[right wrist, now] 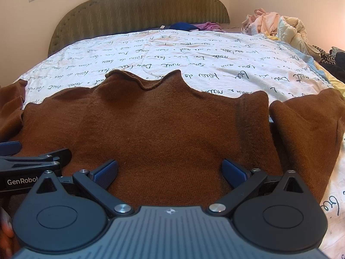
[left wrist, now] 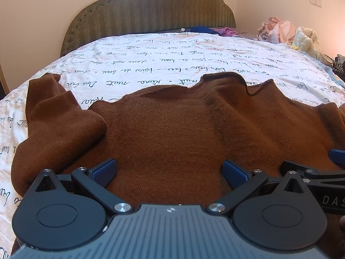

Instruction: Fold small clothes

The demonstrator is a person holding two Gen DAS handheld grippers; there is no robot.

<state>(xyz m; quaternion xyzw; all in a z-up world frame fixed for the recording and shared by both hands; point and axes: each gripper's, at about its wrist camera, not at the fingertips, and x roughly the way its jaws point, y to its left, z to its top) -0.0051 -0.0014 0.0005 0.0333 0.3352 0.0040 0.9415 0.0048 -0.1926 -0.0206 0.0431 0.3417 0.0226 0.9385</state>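
You are hovering both grippers, left gripper (left wrist: 169,170) and right gripper (right wrist: 170,170), fingers apart, over the brown sweater's (left wrist: 172,129) hem. Pinching one knit layer only risks dragging it askew on the bed (left wrist: 151,54).

"GenRobot" printed in white on left gripper (right wrist: 30,164), seen from right wrist; "DAS" on right gripper (left wrist: 323,172); looping cursive script, upside down, hardly legible, across bedsheet (left wrist: 151,54).

The brown knitted sweater (left wrist: 183,129) lies flat on the bed's script-printed white sheet (left wrist: 151,64), collar toward the padded olive headboard (left wrist: 151,10). A heap of pale crumpled clothes (right wrist: 278,28) sits behind it, to the right.
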